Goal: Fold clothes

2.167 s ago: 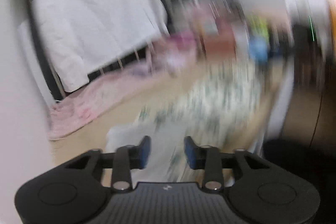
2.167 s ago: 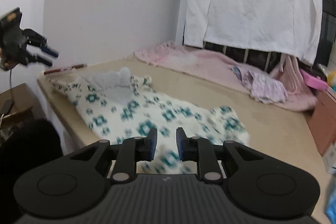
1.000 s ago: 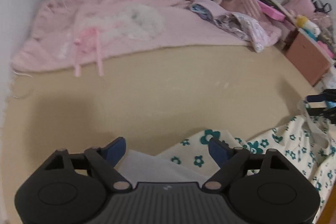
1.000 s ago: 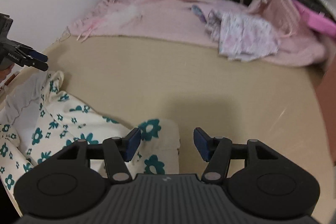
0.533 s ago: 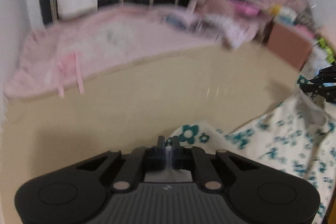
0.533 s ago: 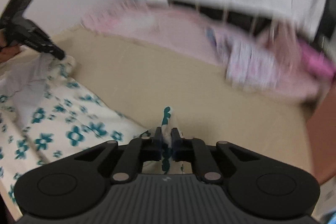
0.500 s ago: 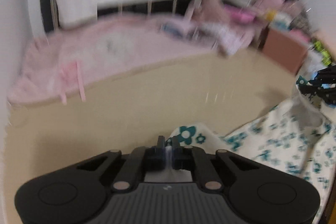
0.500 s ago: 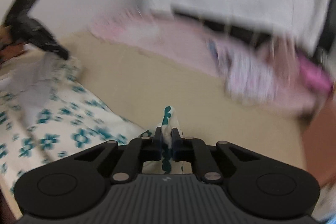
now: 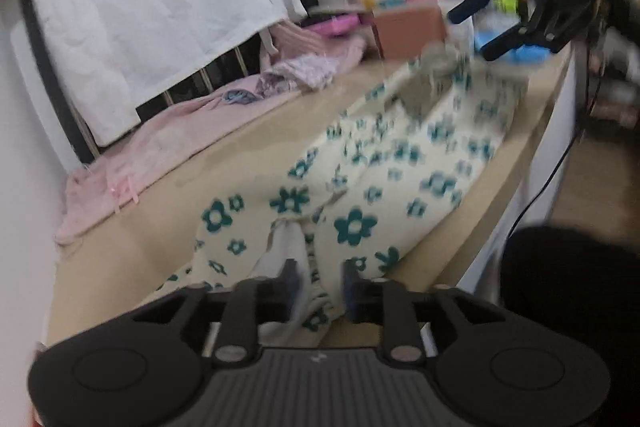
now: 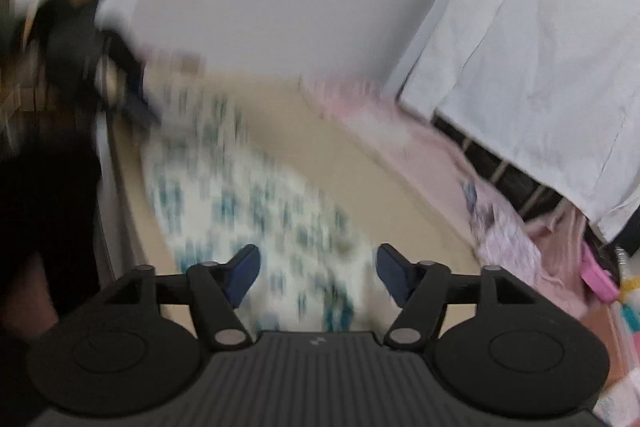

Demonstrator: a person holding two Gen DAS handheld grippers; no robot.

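Note:
A cream garment with teal flowers [image 9: 384,167] lies lengthwise on the beige table [image 9: 224,155], near its front edge. My left gripper [image 9: 318,285] is open a little, with the garment's near end lying loose between its fingers. My right gripper [image 10: 318,269] is open wide and empty, above the garment's other end [image 10: 256,203], which is blurred. The right gripper also shows in the left wrist view [image 9: 520,15], open above the far end. The left gripper shows blurred in the right wrist view [image 10: 104,75].
A pink blanket [image 9: 168,143] and a small patterned cloth [image 9: 304,71] lie along the back of the table. A white sheet [image 9: 148,7] hangs on a rail behind. A brown box [image 9: 408,27] and clutter stand at the far end. The table edge [image 9: 516,163] drops off on the right.
Both grippers were shut on the garment's edge half a second ago; now both are open and the garment lies folded lengthwise near the front edge. Both views have swung round.

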